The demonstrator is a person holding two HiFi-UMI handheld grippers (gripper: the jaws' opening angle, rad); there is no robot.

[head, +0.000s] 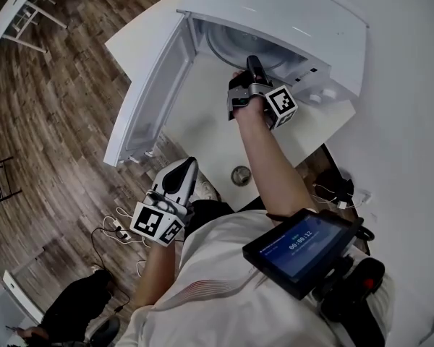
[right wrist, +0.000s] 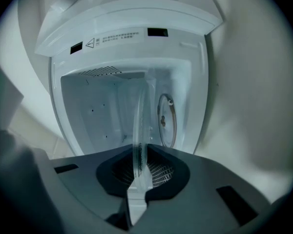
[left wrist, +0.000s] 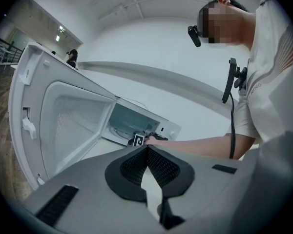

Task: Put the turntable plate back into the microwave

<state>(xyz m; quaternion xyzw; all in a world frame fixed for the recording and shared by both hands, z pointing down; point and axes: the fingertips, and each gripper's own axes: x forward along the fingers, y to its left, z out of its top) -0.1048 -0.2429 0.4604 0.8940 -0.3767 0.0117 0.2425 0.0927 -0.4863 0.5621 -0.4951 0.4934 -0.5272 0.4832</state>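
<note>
Two grippers: R gripper (right wrist: 139,167) pinches plate (right wrist: 138,126) edge-on, microwave (right wrist: 88,116) at 12 o'clock; L gripper (left wrist: 146,152) jaws together, empty. Pads on plate rim: right gripper view only.

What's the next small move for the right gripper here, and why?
Probably push the right gripper a little deeper into the microwave, then lower. It is shut on the rim of the glass plate, held edge-on at the open cavity's mouth, with the roller ring bare beside it; the door is swung clear.
</note>
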